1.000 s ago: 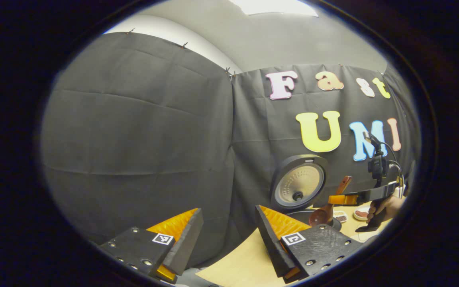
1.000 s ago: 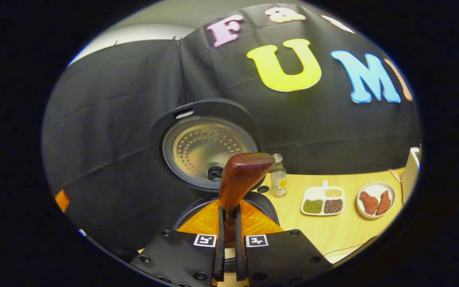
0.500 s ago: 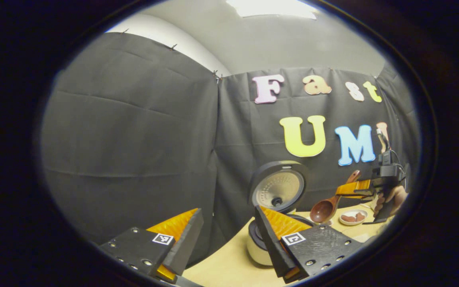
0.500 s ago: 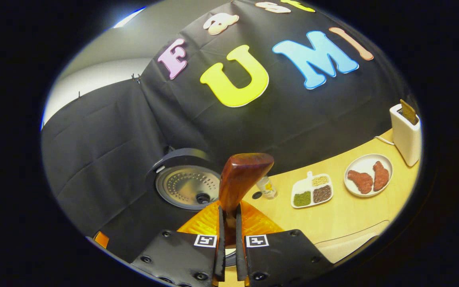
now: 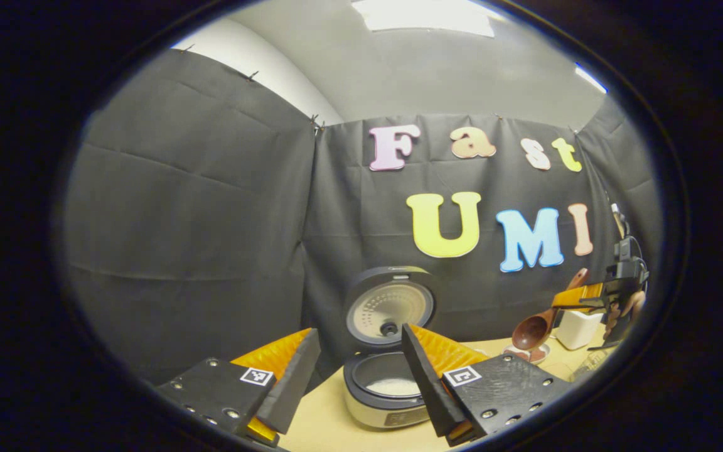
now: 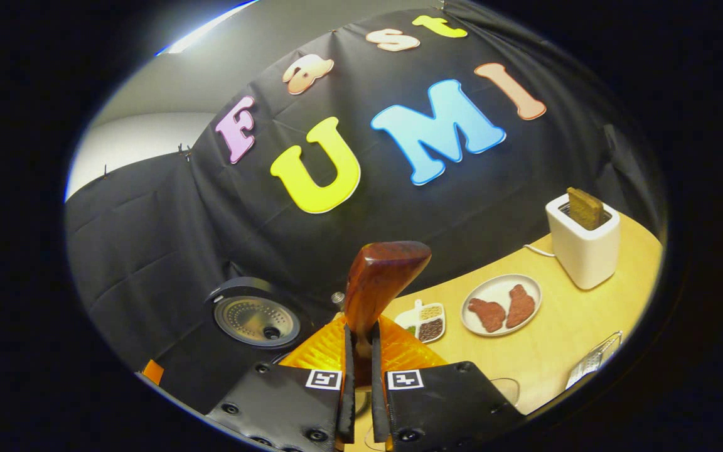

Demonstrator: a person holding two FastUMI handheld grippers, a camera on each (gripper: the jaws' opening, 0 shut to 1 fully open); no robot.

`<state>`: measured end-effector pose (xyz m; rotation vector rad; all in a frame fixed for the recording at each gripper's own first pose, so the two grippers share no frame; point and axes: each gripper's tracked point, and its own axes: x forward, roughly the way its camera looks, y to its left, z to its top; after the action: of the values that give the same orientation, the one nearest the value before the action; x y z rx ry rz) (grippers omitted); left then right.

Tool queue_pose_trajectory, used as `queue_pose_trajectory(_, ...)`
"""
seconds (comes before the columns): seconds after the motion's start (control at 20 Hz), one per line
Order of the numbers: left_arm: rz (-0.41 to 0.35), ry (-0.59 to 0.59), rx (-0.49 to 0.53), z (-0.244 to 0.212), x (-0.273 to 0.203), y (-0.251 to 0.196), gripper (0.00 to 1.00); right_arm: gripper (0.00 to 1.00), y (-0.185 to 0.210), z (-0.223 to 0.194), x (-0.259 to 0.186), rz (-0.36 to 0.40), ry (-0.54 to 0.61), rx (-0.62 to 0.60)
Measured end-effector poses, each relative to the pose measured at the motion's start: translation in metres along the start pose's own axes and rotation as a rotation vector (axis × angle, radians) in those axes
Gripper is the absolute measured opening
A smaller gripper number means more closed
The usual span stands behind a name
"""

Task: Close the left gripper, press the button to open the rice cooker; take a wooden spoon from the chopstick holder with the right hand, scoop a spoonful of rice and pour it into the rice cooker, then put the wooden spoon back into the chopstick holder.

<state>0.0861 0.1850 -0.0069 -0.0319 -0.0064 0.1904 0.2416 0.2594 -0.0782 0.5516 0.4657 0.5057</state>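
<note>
While the right gripper [image 6: 361,370] has its fingers clamped on the wooden spoon [image 6: 379,282] handle, well right of the open rice cooker [image 5: 383,389] on the bench [image 6: 556,339], the left gripper [image 5: 352,376] hovers before the cooker, fingers wide apart and empty

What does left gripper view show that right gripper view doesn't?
Left gripper view: rice in the cooker's pot, the bowl of the wooden spoon, a hand holding the right gripper. Right gripper view: toast in the toaster, the divided dish, the spoon handle clamped between its fingers. Both: the cooker's raised lid, the table.
</note>
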Motion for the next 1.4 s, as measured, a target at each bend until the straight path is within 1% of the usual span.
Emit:
queue_pose_trajectory(0.15, -0.018, -0.004, -0.012, 0.002, 0.000, -0.016, 0.80, 0.12, -0.034, 0.016, -0.022, -0.055, -0.027, -0.005)
queue_pose_trajectory(0.2, -0.023, -0.002, -0.013, 0.003, 0.000, -0.020, 0.83, 0.12, -0.045, 0.019, -0.030, -0.073, -0.035, -0.008)
queue_pose_trajectory(0.25, -0.028, -0.001, -0.015, 0.003, -0.001, -0.026, 0.83, 0.12, -0.058, 0.023, -0.037, -0.092, -0.041, -0.013)
queue_pose_trajectory(0.3, -0.034, 0.000, -0.015, 0.004, -0.001, -0.031, 0.80, 0.12, -0.070, 0.026, -0.045, -0.114, -0.049, -0.018)
queue_pose_trajectory(0.35, -0.039, -0.001, -0.015, 0.006, -0.002, -0.035, 0.83, 0.12, -0.084, 0.029, -0.052, -0.137, -0.056, -0.021)
queue_pose_trajectory(0.4, -0.045, -0.004, -0.016, 0.008, -0.004, -0.040, 0.80, 0.12, -0.097, 0.031, -0.060, -0.159, -0.061, -0.020)
queue_pose_trajectory(0.5, -0.059, -0.006, -0.014, 0.010, -0.005, -0.050, 0.80, 0.12, -0.121, 0.034, -0.077, -0.198, -0.071, -0.009)
queue_pose_trajectory(0.55, -0.065, -0.007, -0.010, 0.012, -0.007, -0.055, 0.83, 0.12, -0.133, 0.035, -0.083, -0.217, -0.075, -0.006)
queue_pose_trajectory(0.6, -0.071, -0.009, -0.008, 0.013, -0.008, -0.060, 0.80, 0.12, -0.144, 0.034, -0.089, -0.235, -0.076, -0.005)
queue_pose_trajectory(0.8, -0.093, -0.007, -0.007, 0.015, -0.014, -0.075, 0.80, 0.13, -0.183, 0.032, -0.110, -0.307, -0.079, -0.018)
queue_pose_trajectory(1.05, -0.100, 0.001, 0.006, 0.017, -0.023, -0.081, 0.80, 0.12, -0.213, 0.013, -0.133, -0.380, -0.050, -0.066)
queue_pose_trajectory(1.35, -0.098, -0.001, 0.015, 0.020, -0.032, -0.081, 0.80, 0.12, -0.233, -0.009, -0.151, -0.438, -0.016, -0.097)
queue_pose_trajectory(1.4, -0.097, -0.001, 0.017, 0.021, -0.033, -0.081, 0.83, 0.13, -0.237, -0.014, -0.152, -0.445, -0.007, -0.098)
